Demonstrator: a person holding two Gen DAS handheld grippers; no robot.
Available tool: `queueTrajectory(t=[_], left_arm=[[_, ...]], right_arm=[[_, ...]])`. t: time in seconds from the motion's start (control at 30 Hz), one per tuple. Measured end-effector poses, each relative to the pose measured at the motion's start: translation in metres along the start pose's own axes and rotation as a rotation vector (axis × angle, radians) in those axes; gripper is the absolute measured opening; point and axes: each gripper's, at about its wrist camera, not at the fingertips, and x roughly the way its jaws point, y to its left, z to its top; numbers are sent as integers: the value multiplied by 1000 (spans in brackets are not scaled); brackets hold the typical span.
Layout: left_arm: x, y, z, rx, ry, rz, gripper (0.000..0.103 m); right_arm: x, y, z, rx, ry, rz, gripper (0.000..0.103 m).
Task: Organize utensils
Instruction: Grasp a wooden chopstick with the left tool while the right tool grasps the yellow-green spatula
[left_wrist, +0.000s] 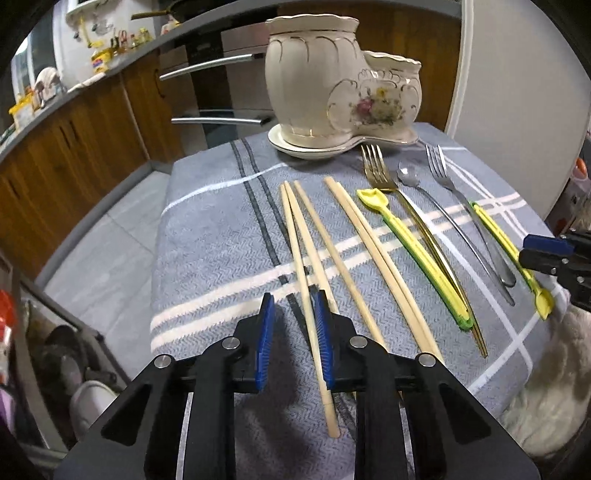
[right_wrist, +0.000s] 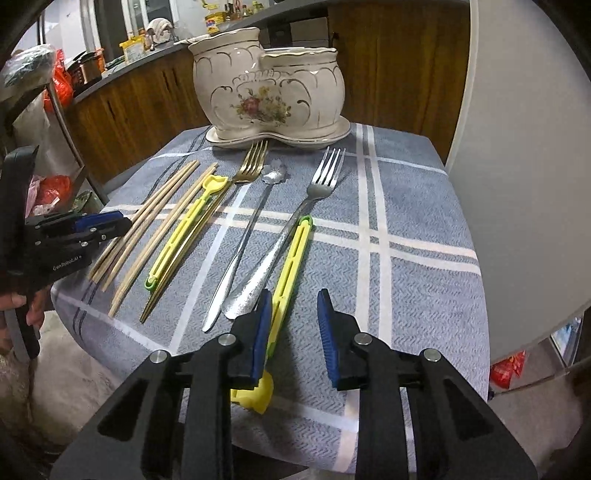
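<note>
Nothing sat in the ceramic holder (left_wrist: 314, 81) yet; my left tool (left_wrist: 295, 306) stood narrow around a chopstick (left_wrist: 303, 273), my right tool (right_wrist: 293, 310) narrow, seemingly beside the yellow utensil (right_wrist: 291, 258).

A small table is covered by a blue-grey cloth (right_wrist: 424, 258) with white and dark stripes. At its far edge stands a cream twin-pot ceramic utensil holder (right_wrist: 266, 92) with a floral motif on its matching saucer. In front of it, laid roughly side by side on the cloth, are wooden chopsticks (left_wrist: 314, 240), a yellow-green plastic utensil (left_wrist: 417, 251) partly over a gold fork (right_wrist: 251, 162), a silver spoon (right_wrist: 240, 240), a silver fork (right_wrist: 317, 188) and a second yellow-green plastic utensil (right_wrist: 291, 266).
</note>
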Motion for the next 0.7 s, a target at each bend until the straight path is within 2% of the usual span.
queueTrajectory(t=[0.2,0.33,0.47,0.7], left_arm=[[6,1,12,6,53,-3,22],[12,-2,24,46,133,4,22],[18,-2,34,44,194,13,22],[20,-10,40,35,266,72,22]], right_arm=[[10,7,5,-30,63,-38,21],[17,-1,17,-4,128,-17,18],[21,-7,23,8,141,-5,12],[31,-12,38,-15,171,20,11]])
